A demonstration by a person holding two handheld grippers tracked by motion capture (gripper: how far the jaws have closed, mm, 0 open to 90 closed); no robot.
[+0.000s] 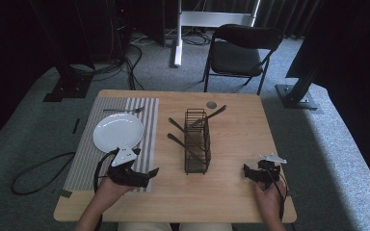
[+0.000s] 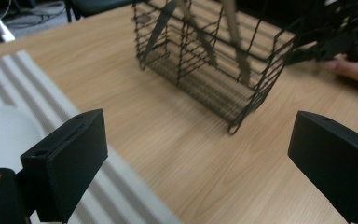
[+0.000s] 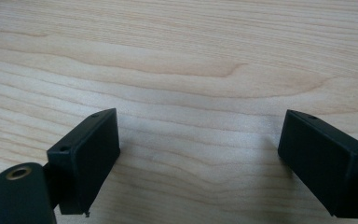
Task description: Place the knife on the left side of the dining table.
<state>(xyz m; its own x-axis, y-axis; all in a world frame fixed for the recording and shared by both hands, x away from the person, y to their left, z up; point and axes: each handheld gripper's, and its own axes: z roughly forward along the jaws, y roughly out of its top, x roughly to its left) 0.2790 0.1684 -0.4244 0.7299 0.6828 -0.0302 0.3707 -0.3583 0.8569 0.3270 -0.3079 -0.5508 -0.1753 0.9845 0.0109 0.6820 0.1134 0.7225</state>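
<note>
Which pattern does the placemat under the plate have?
Grey and white stripes on the placemat; best in the high view.

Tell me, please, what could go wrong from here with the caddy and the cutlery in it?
The wire caddy is narrow and light-looking, and long utensils lean out over its sides; pulling one at an angle could tip it. The open left gripper sits close to the placemat edge and might snag it, shifting the plate. The right gripper, also open, holds nothing to steady the caddy.

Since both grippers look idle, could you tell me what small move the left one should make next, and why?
Probably ease the left gripper forward toward the wire caddy: its jaws stand open and empty, aimed at the caddy, where utensils lean within reach beside the plate.
</note>
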